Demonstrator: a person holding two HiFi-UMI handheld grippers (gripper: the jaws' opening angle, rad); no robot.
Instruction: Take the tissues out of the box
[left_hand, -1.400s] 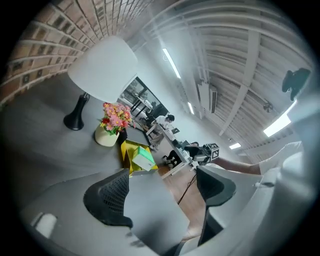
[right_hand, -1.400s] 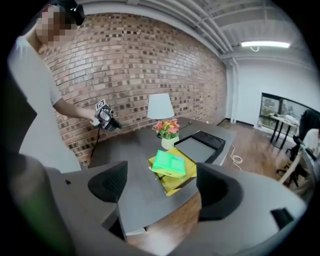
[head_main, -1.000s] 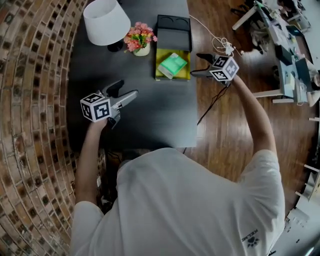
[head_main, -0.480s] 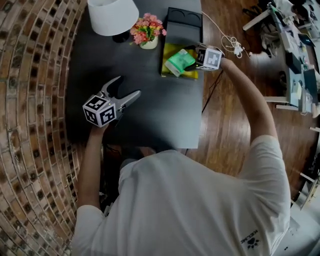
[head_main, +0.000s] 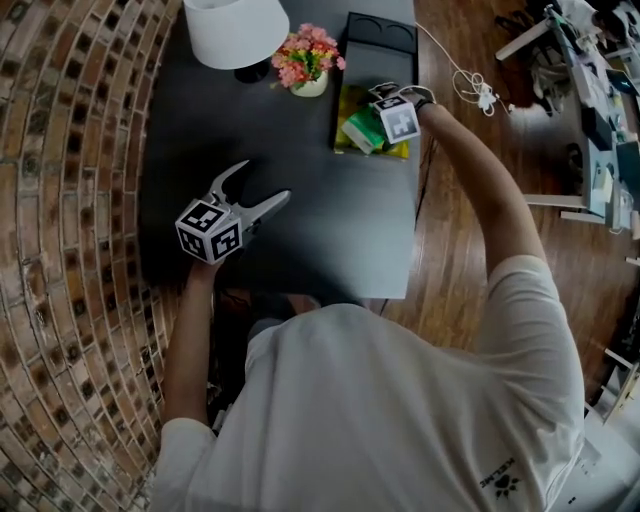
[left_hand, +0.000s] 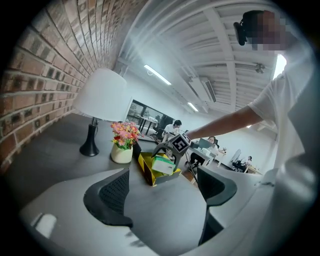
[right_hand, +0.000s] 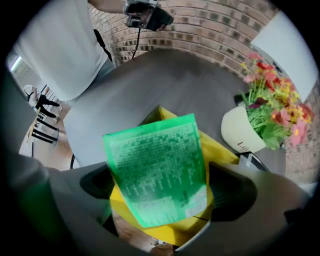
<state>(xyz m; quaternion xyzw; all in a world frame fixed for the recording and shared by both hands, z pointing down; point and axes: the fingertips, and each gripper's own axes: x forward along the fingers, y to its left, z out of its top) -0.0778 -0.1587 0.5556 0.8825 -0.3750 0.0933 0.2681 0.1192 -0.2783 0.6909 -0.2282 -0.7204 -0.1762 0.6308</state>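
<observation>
The green tissue pack (head_main: 358, 128) sits in the yellow box (head_main: 396, 152), near the top middle of the head view. It sticks up out of the box and leans to one side. In the right gripper view it fills the middle of the frame, with small print on its face.

The right gripper (right_hand: 162, 180) is right over the box. Its jaws are opening wide. The pack is between them, but the pads do not press on it.

A black tray (head_main: 380, 35) lies just past the box. A little pot of flowers (head_main: 310, 65) stands beside the box, and a white lamp (head_main: 235, 30) stands at the top left.

The left gripper (head_main: 264, 180) is at the middle left, well apart from the box. Its jaws are apart with nothing between them, only the dark surface (head_main: 320, 240) below.

A brick wall (head_main: 70, 200) fills the left edge, and a wooden floor (head_main: 470, 250) shows on the right.
</observation>
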